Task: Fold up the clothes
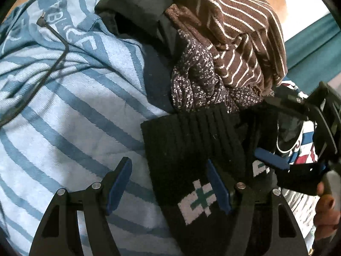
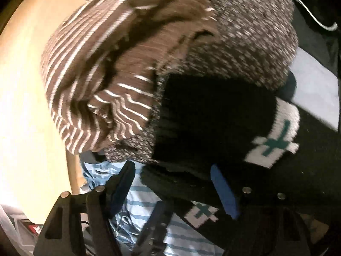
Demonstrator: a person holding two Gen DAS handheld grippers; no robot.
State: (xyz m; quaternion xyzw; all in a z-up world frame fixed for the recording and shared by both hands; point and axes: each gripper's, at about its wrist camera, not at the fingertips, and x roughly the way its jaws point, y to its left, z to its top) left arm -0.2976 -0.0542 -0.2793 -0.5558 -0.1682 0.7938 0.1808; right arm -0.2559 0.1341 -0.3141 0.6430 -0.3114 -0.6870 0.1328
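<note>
A black ribbed sock point(image 1: 191, 145) with a white and green cross patch lies over a light blue striped towel point(image 1: 64, 111). My left gripper point(image 1: 168, 181) is open, its fingers wide apart around the sock's edge, right pad on the sock. My right gripper point(image 2: 174, 187) is open over the black sock point(image 2: 213, 117); in the left wrist view it point(image 1: 283, 164) stands at the right, its blue pads around the sock's far edge. A brown white-striped garment point(image 1: 240, 32) and a dark speckled garment point(image 1: 196, 76) are heaped behind the sock.
A thin black cable point(image 1: 53, 34) runs over the towel at the left. A dark garment point(image 1: 138, 10) lies at the back. A light wooden table point(image 2: 23, 106) shows at the left in the right wrist view. A patterned red, white and blue cloth point(image 1: 304, 149) lies at the right.
</note>
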